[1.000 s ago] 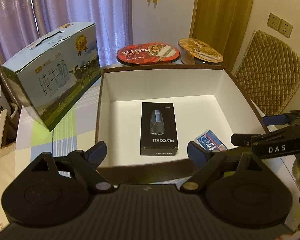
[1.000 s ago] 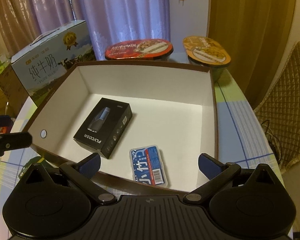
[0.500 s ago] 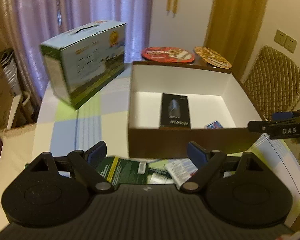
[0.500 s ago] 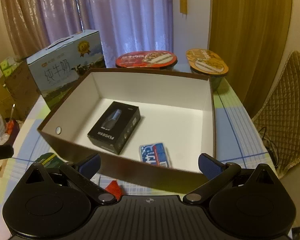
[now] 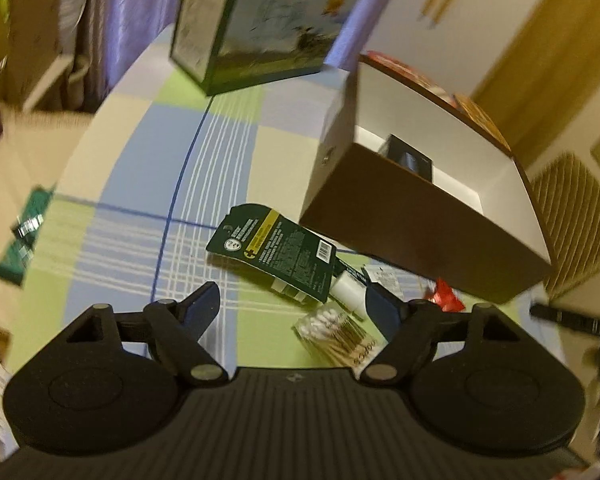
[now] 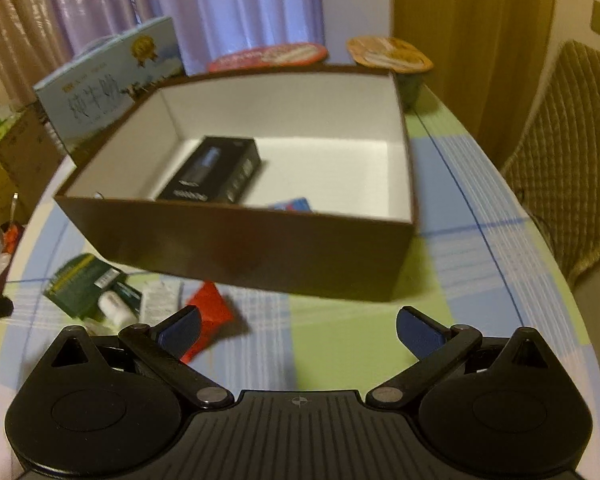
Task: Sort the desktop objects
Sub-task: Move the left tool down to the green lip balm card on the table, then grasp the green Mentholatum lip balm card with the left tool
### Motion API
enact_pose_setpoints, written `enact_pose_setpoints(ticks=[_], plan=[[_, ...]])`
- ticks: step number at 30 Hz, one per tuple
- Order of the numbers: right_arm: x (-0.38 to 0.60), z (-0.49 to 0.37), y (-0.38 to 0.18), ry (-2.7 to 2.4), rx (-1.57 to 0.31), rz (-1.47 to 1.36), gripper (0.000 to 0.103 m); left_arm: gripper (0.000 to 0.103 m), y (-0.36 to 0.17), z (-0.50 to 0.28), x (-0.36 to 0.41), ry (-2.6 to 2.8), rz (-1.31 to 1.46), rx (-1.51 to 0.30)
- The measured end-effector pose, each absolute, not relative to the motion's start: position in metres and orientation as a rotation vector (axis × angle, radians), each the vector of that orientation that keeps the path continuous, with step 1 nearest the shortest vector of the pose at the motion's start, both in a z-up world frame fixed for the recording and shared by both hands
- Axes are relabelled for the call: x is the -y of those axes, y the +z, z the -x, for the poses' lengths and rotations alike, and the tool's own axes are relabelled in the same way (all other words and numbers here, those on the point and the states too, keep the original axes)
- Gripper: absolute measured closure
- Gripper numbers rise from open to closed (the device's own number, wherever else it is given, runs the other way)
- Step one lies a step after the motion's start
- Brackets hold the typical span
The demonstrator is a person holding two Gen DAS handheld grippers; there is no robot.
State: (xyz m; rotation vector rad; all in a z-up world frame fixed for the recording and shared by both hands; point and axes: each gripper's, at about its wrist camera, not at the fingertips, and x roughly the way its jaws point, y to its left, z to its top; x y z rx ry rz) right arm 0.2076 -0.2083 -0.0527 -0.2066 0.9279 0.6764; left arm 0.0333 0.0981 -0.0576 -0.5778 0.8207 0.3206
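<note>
A brown box with a white inside holds a black shaver carton and a blue card pack. The box also shows in the left wrist view. In front of it on the checked tablecloth lie a dark green package, a small white bottle, a pack of cotton swabs and a red packet. My left gripper is open, low over the green package and swabs. My right gripper is open and empty, the red packet by its left finger.
A milk carton box stands at the back left. Two instant-food bowls stand behind the brown box. A quilted chair is on the right. The table's left edge drops to cardboard boxes on the floor.
Both grippers have pulled back from the brown box and dropped lower. The left one has swung left and tilted, bringing the green package, bottle and swabs into view. Both stay open.
</note>
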Motion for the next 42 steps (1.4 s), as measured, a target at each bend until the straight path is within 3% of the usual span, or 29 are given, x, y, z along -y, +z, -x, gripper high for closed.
enact_pose_setpoints(ticks=[11,14,16,19,22,30,35,38,40,42], plan=[[0.238,-0.231,-0.074,0.538,-0.986,0.197,0.002,0.055,-0.121,-0.053,-0.146,0.37,0.951,-0.76],[0.245,-0.236,-0.078,0.504,-1.0,0.194,0.002,0.067,-0.131,-0.059,-0.155,0.374,0.989,-0.746],[0.248,-0.238,-0.08,0.484,-1.009,0.194,0.002,0.086,-0.135,-0.063,-0.159,0.371,1.003,-0.749],[0.251,-0.239,-0.082,0.468,-1.012,0.198,0.002,0.096,-0.135,-0.061,-0.162,0.323,1.023,-0.708],[0.254,-0.239,-0.085,0.457,-1.018,0.201,0.002,0.099,-0.123,-0.057,-0.163,0.285,0.96,-0.681],[0.253,-0.238,-0.09,0.462,-1.037,0.212,0.002,0.103,-0.063,-0.057,-0.129,0.237,0.357,-0.743],[0.251,-0.236,-0.092,0.473,-1.043,0.218,0.002,0.103,-0.063,-0.058,-0.072,0.159,-0.02,-0.838],[0.251,-0.234,-0.091,0.477,-1.043,0.218,0.002,0.095,-0.071,-0.055,-0.055,0.1,-0.03,-0.875],[0.252,-0.234,-0.09,0.476,-1.042,0.215,0.002,0.077,-0.072,-0.047,-0.051,0.054,0.026,-0.89],[0.254,-0.234,-0.09,0.47,-1.043,0.215,0.002,0.073,-0.07,-0.042,-0.054,0.028,0.063,-0.892]])
